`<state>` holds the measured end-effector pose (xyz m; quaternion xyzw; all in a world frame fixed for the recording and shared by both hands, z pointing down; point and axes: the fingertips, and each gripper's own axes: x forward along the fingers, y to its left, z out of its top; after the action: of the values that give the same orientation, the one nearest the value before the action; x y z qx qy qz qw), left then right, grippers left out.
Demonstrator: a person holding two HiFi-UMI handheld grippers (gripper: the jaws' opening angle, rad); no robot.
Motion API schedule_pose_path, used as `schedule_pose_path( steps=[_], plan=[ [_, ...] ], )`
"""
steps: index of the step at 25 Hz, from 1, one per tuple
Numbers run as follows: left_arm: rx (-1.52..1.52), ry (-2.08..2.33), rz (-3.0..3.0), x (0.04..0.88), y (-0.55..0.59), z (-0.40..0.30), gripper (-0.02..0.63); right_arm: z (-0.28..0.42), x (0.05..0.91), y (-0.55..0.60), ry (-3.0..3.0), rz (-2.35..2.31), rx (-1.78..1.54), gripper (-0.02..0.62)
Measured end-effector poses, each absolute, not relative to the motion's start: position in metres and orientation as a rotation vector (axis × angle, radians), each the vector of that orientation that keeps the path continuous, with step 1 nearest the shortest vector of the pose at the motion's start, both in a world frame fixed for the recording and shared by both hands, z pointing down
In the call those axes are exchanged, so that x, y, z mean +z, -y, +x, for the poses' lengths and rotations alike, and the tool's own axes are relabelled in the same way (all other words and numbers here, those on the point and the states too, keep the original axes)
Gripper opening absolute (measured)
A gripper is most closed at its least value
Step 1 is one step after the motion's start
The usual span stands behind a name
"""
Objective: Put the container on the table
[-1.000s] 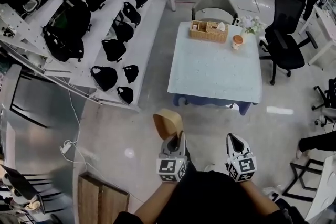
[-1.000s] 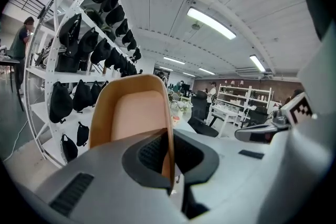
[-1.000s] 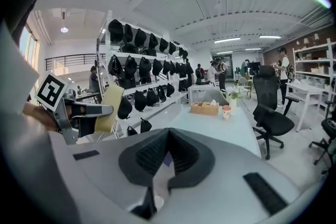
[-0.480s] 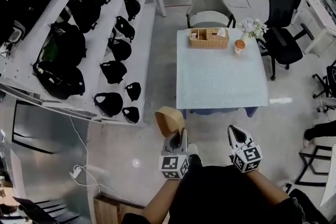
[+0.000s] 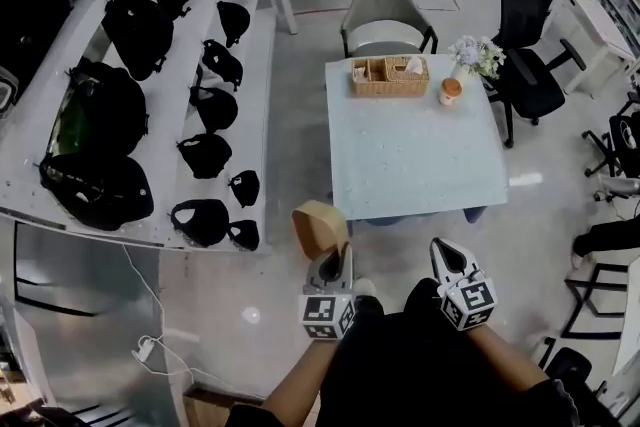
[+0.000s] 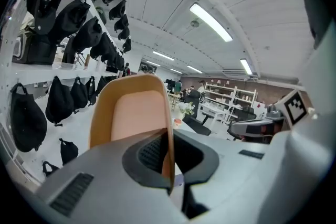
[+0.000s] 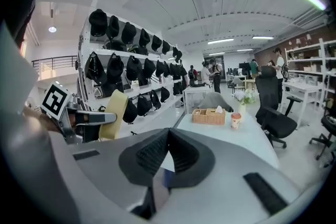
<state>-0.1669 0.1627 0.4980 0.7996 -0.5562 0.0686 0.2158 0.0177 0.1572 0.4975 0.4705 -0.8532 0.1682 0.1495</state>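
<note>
Here the left tool (image 5: 334, 263) is clamped on one thin wall of the tan container (image 5: 318, 227), which hangs in the air short of the counter (image 5: 410, 160). The right tool (image 5: 447, 261) is closed and empty. Done well, the grip holds firm until the base rests on the bare near counter, clear of the basket (image 5: 389, 75). The container's long axis runs on from the jaws toward the counter, and its hollow seems to face back.

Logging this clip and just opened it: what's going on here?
A person holds a gripper in each hand. The left gripper pinches the rim of a tan container, held up in the air short of the table. The right gripper is shut and empty. The table, with a wicker basket and a cup at its far end, doesn't have the container yet.
</note>
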Motion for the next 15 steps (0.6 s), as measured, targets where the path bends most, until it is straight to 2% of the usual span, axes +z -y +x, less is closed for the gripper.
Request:
schedule_pose_path(
  steps=[15],
  plan=[
    [0.214,1.539,2.13,0.527,-0.128,-0.174,0.012,-0.004,0.523,-0.112,2.456,1.28,0.552,-0.002]
  ],
)
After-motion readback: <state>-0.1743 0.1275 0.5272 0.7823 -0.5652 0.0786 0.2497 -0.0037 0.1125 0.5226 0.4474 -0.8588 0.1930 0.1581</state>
